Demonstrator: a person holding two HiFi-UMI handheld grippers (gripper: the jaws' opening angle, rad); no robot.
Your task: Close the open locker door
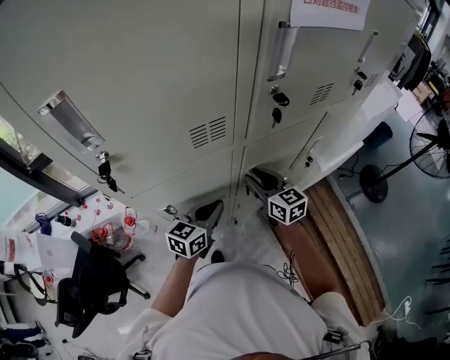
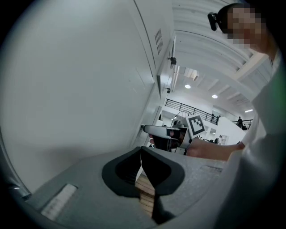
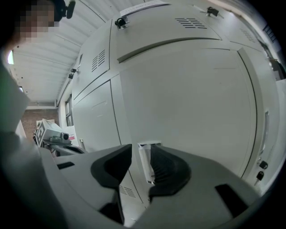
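The bank of pale grey lockers filled the upper half of the head view. All its doors faced the camera, so nothing inside the compartments could be seen. The locker door sat in the lower row, just right of the frame's centre. In the right gripper view the same door took up the middle of the frame, with a dark gap running along its top edge. How far it stood out from the cabinet could not be told.

The right claw had its jaws apart. The door's pull handle, a pale upright strip, showed in the gap between them, and whether the pads touched it was unclear. In the head view the right claw pointed at the seam between the two lower doors, at the centre of the frame.

The left claw was closed and empty, its pads meeting in a thin line. It lay close beside a plain locker face at the left of its own view. In the head view the left claw sat just left of the right one.

Keys hung from an upper lock under a steel handle. A paper notice with red print was stuck at the top edge. At lower left stood a black office chair and a cluster of red-labelled bottles. A slatted wooden platform lay at lower right.
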